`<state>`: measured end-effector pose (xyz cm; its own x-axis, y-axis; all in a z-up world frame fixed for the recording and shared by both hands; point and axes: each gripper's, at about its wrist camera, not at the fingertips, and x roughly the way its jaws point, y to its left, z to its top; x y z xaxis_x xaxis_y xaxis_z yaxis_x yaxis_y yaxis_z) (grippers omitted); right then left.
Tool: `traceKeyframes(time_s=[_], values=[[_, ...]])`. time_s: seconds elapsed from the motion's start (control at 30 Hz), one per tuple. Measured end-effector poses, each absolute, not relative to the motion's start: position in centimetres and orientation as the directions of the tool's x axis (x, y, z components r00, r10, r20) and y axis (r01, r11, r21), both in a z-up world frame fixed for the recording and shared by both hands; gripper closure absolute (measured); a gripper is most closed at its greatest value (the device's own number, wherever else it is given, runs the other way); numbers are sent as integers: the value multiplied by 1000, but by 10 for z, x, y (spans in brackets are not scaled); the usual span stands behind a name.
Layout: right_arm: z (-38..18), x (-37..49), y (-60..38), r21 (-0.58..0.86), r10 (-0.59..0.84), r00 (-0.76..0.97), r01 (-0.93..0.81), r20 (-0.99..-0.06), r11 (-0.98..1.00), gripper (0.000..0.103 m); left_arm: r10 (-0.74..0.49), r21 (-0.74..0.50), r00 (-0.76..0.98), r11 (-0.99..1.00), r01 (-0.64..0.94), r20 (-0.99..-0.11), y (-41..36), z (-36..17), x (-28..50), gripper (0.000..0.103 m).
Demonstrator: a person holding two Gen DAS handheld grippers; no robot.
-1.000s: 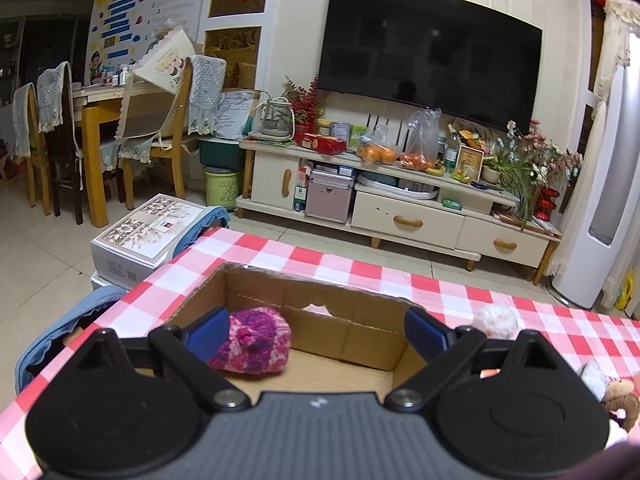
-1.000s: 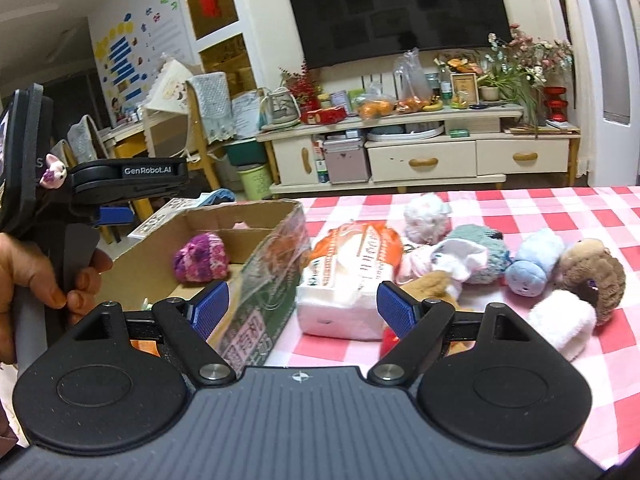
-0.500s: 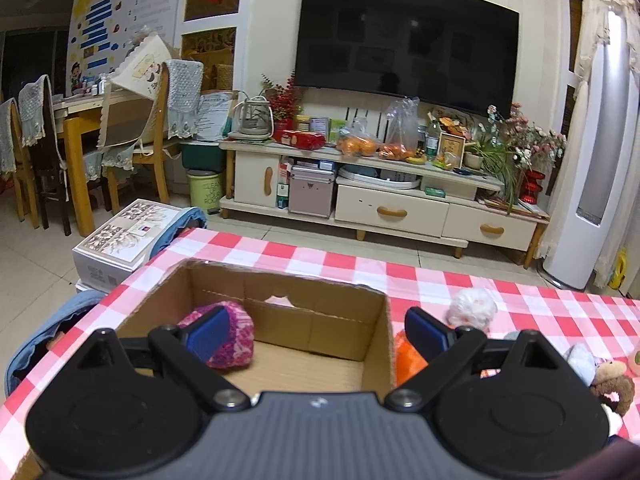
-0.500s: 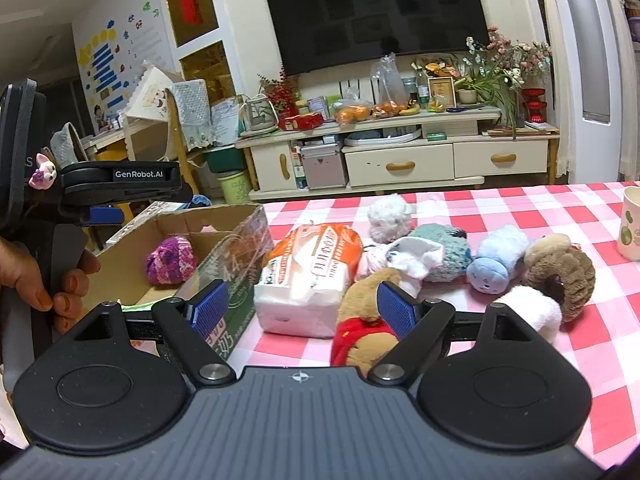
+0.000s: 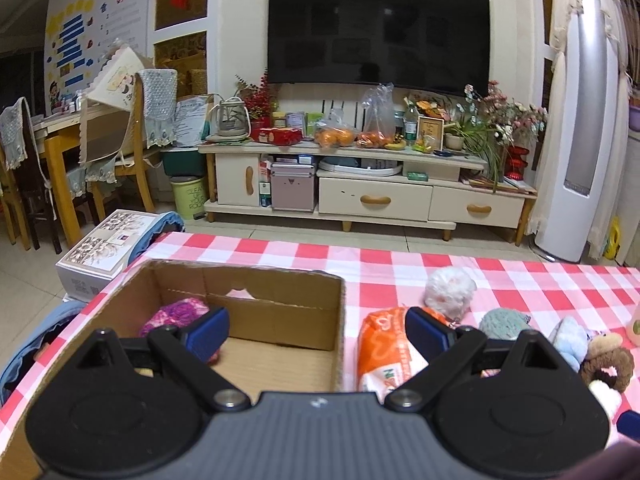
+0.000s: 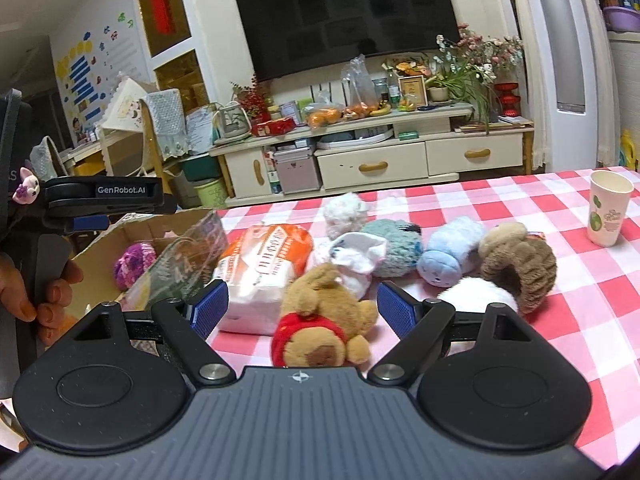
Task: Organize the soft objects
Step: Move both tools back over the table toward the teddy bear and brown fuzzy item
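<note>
Two sets of fingers spread wide and empty, right gripper poised over bear plush lying between them, cardboard box left of them; best closed gently around the plush's middle.

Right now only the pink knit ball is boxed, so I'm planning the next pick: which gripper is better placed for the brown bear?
Right. The right gripper is open with the brown bear directly between its fingers, while the left gripper straddles the cardboard box wall, empty.
</note>
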<state>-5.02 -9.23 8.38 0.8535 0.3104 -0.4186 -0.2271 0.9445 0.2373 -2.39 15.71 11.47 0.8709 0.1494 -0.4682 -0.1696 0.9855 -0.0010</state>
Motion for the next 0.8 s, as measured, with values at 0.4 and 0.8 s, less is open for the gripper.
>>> traceKeyframes(time_s=[0.4,0.8], values=[[77,-58,-101,244,251,873,-157,-419,957,1,125,71,874,992,-103,-470,123,108,-24,8],[70,-65,-117,242,185,886,-85,-426,967,1,91,105,873,993,-47,-479,93,101,-23,8]])
